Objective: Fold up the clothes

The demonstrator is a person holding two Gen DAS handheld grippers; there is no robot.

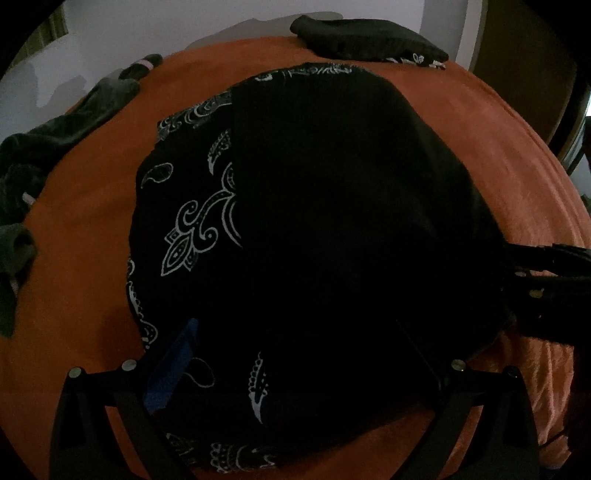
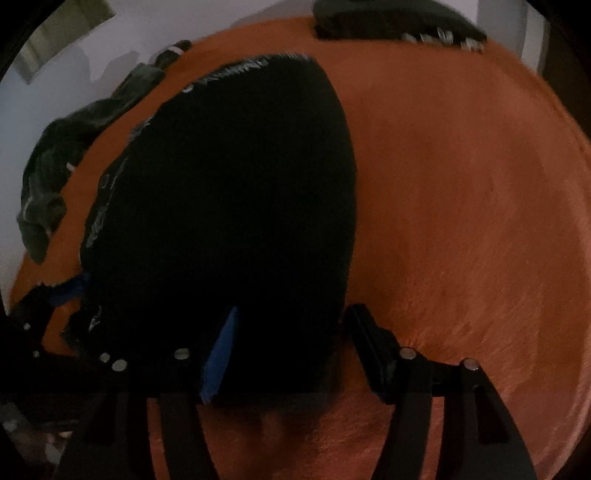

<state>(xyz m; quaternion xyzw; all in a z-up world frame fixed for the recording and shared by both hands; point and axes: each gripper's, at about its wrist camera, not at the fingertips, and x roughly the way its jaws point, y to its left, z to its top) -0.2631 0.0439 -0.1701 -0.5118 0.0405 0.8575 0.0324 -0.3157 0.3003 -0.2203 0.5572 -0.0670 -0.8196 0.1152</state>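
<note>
Left wrist view: the black paisley garment (image 1: 295,229) lies on the orange bed (image 1: 81,288), right under the left gripper (image 1: 295,369), whose fingers stand apart over the near hem; whether they press cloth I cannot tell. Its long axis runs away from the camera.

Right wrist view: the right gripper (image 2: 291,354) stands apart, straddling the garment's right edge without pinching. No readable writing

Dim, underexposed fisheye views, black garment (image 1: 332,221) swallowed in shadow, pale far wall (image 1: 147,29) brightest, right wrist view motion-blurred, edges bowed and vignetted black
</note>
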